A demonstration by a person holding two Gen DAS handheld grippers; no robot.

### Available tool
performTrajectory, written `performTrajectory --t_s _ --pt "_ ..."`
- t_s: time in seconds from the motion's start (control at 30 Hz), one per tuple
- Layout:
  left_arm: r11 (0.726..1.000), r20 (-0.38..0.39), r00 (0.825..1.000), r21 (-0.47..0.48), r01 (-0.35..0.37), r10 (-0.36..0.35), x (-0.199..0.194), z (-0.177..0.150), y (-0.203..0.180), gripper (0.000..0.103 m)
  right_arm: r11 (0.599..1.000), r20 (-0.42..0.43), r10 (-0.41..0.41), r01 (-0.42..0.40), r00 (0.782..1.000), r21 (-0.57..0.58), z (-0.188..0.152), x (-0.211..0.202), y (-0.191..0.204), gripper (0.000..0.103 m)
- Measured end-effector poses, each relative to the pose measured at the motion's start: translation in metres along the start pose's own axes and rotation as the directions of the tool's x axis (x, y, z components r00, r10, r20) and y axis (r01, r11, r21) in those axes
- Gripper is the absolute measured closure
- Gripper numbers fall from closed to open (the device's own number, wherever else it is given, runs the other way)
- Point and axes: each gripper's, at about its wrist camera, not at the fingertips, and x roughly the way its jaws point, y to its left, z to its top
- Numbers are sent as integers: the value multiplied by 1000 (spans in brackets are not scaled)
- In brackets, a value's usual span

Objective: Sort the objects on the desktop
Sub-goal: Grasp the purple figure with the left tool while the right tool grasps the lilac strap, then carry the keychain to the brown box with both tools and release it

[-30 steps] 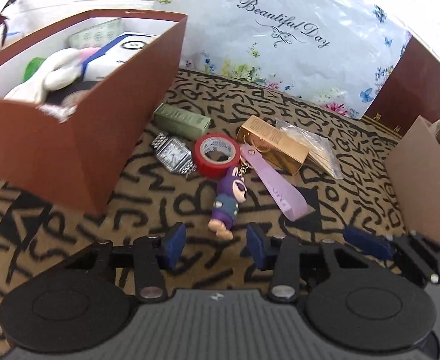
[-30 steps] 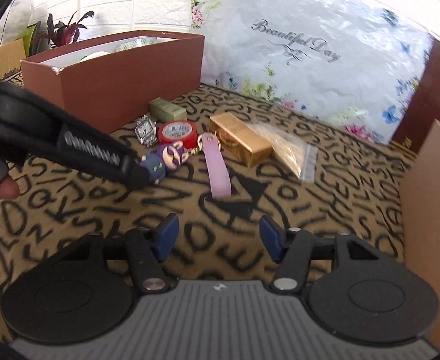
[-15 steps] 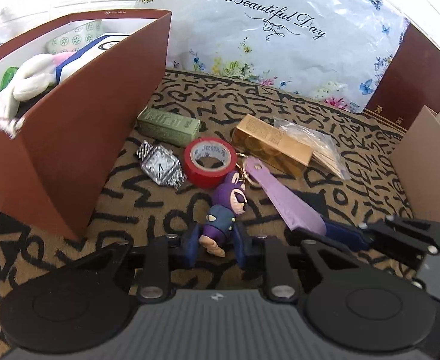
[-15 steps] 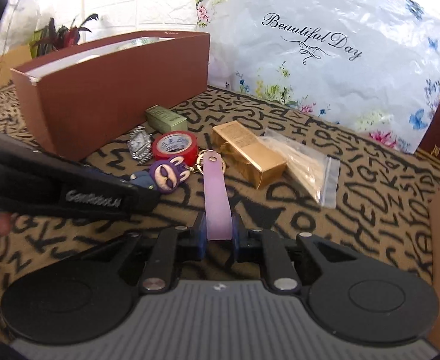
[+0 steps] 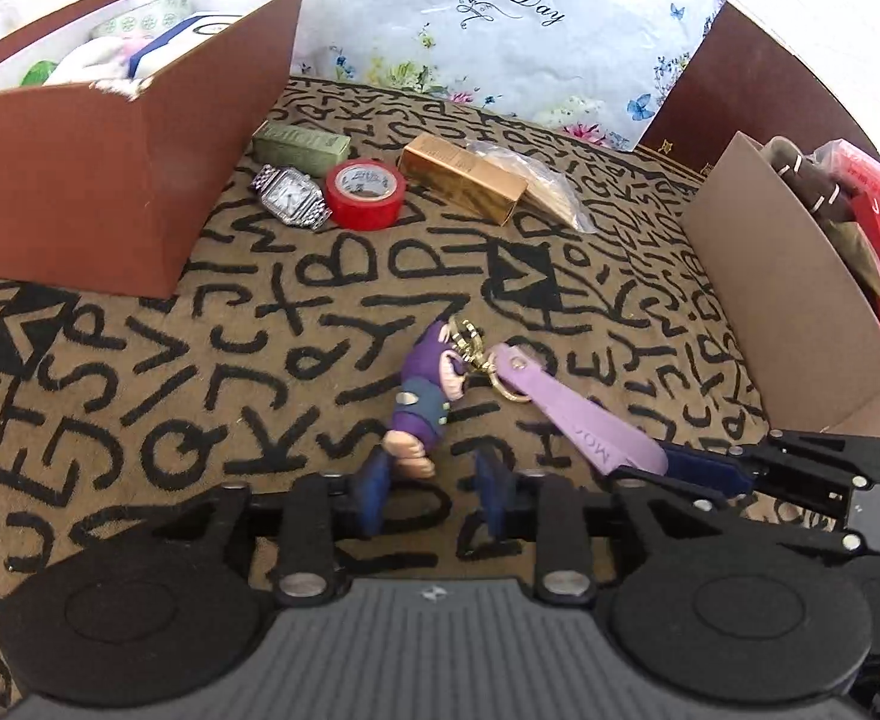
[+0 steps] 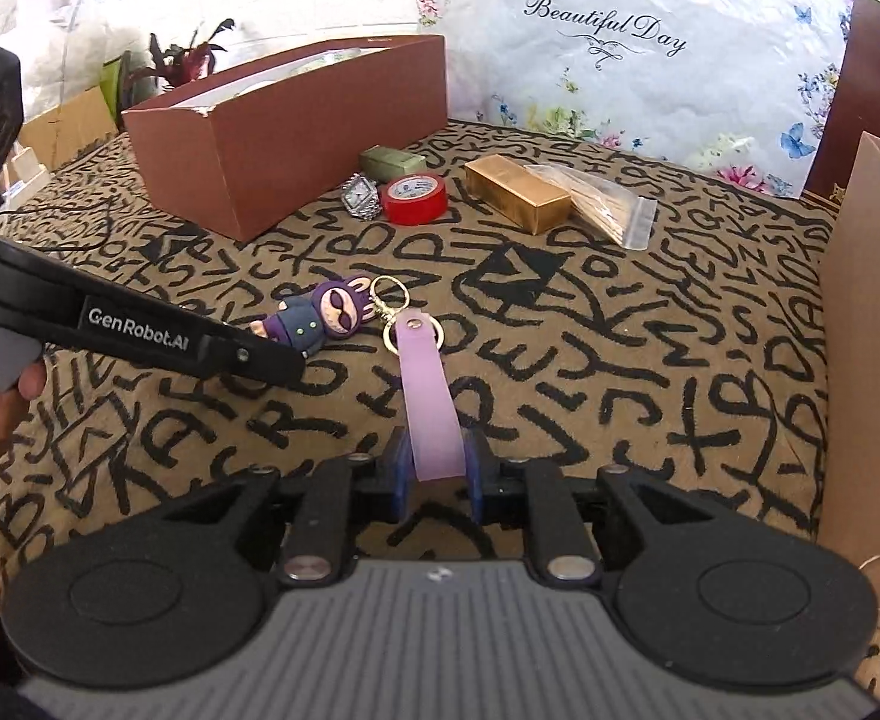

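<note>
Keychain figure (image 5: pixel 422 396) on the lettered cloth (image 5: pixel 200 360) mid-table, feet between parted left gripper (image 5: pixel 434 495) jaws, lilac strap (image 6: pixel 431 396) pinched in right gripper (image 6: pixel 437 474); best close left squarely on the feet, lift both ends level.

The table (image 5: pixel 140 372) wears a tan cloth patterned with black letters. The doll (image 5: pixel 425 387) is purple with a blue-grey coat; its strap (image 6: pixel 431 402) is lilac, its rings gold. Red tape (image 5: pixel 365 192), silver watch (image 5: pixel 290 195), olive packet (image 5: pixel 299 144), gold box (image 5: pixel 461 177) — all plain. The carton (image 5: pixel 80 180) is brown; the bag (image 5: pixel 482 24) — white with blue and pink flowers.
</note>
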Motion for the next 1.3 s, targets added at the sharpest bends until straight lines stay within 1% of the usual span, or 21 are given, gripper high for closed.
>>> performTrajectory --t_s 0.07,0.13,0.17,0.27,0.37,0.43,0.5,0.53,0.6,0.7,0.73,0.8,0.83,0.87,0.9,0.97,1.0,1.1,1.17,1.23,1.3 --pt "1000 17 1000 5 -24 24 1 2 -2 53 1000 14 -11 11 1000 -17 3 2 2 83" --pt "999 21 999 12 -40 40 1 3 -2 53 999 18 -30 31 999 -38 6 4 5 79" --pt "999 19 999 8 -43 43 1 4 -1 53 998 21 -32 33 999 -47 7 5 6 74" --pt "999 31 999 -2 -38 38 -2 6 5 50 998 25 -33 34 999 -56 11 8 7 66" --pt "999 32 999 -7 -36 36 -6 6 11 49 997 19 -37 38 999 -67 13 13 8 66" --pt "1000 40 999 -6 -26 26 -8 7 14 46 997 16 -30 31 999 -72 14 15 8 66" --pt "999 58 998 -14 -32 33 -8 8 17 41 997 11 -28 29 1000 -74 15 18 9 66" --pt "999 64 997 -15 -37 38 -6 10 17 40 997 9 -26 27 1000 -76 16 19 10 66" --pt "1000 58 998 2 -29 29 1 16 15 40 997 3 -24 24 1000 -76 16 22 11 66" --pt "999 27 1000 35 -8 7 17 22 11 41 997 -5 -26 25 1000 -78 17 27 12 66" --pt "999 17 1000 51 -6 5 22 21 10 41 997 -8 -25 24 1000 -79 18 28 12 66" --pt "993 43 999 113 -31 27 24 16 4 48 997 -10 -27 26 1000 -79 19 31 12 66" --pt "988 47 998 143 -49 42 24 14 1 53 996 -10 -29 28 1000 -79 19 33 12 66" --pt "985 48 998 164 -56 49 22 12 -1 68 996 -10 -31 30 999 -83 20 34 13 67" --pt "985 44 998 168 -49 42 21 11 0 71 996 -9 -32 32 999 -87 19 35 13 76" --pt "989 35 999 146 -26 22 18 11 4 77 995 -14 -26 25 1000 -92 20 36 15 87" --pt "991 31 999 131 -15 11 16 10 6 81 996 -18 -27 25 999 -89 21 35 17 88" --pt "997 32 999 79 14 -17 8 7 9 82 996 -22 -14 12 1000 -83 22 27 22 88" --pt "998 50 998 60 30 -33 -4 4 10 82 996 -4 -12 12 1000 -94 24 16 27 88" --pt "998 86 995 46 48 -52 -21 5 9 82 995 23 0 2 1000 -100 31 2 32 88" --pt "997 148 987 57 56 -63 -45 9 8 82 993 66 11 -4 998 -116 43 -13 39 88"
